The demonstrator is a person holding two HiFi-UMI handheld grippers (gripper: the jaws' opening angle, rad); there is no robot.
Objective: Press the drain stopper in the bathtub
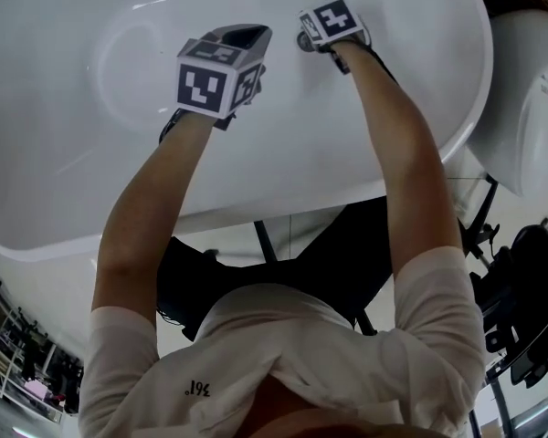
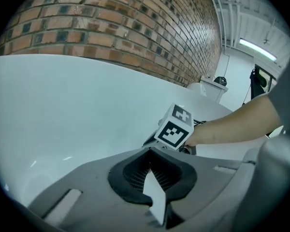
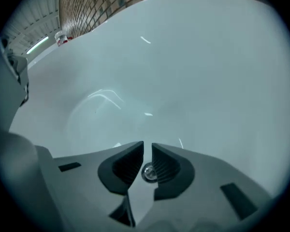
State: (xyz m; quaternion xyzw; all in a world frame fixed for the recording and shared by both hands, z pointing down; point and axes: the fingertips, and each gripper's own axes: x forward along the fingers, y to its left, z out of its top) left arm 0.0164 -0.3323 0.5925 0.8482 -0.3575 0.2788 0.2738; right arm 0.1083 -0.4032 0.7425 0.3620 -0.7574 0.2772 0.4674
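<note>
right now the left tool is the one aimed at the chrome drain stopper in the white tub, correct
Not the left: the right tool is the one aimed at the chrome drain stopper in the white tub. The right gripper view shows the stopper through the narrow gap between its jaws.

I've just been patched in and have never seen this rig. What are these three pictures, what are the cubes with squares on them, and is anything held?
There is no robot. A person leans over a white bathtub with a two-jaw gripper in each hand, and the marked cubes are parts of those grippers. The head view comes from a camera on the person's head, looking down. The other two views come from a camera riding on each gripper. The left gripper has its jaws together and is empty. The right gripper points at the drain stopper, which shows in the narrow gap between its jaws. Nothing is held.
</note>
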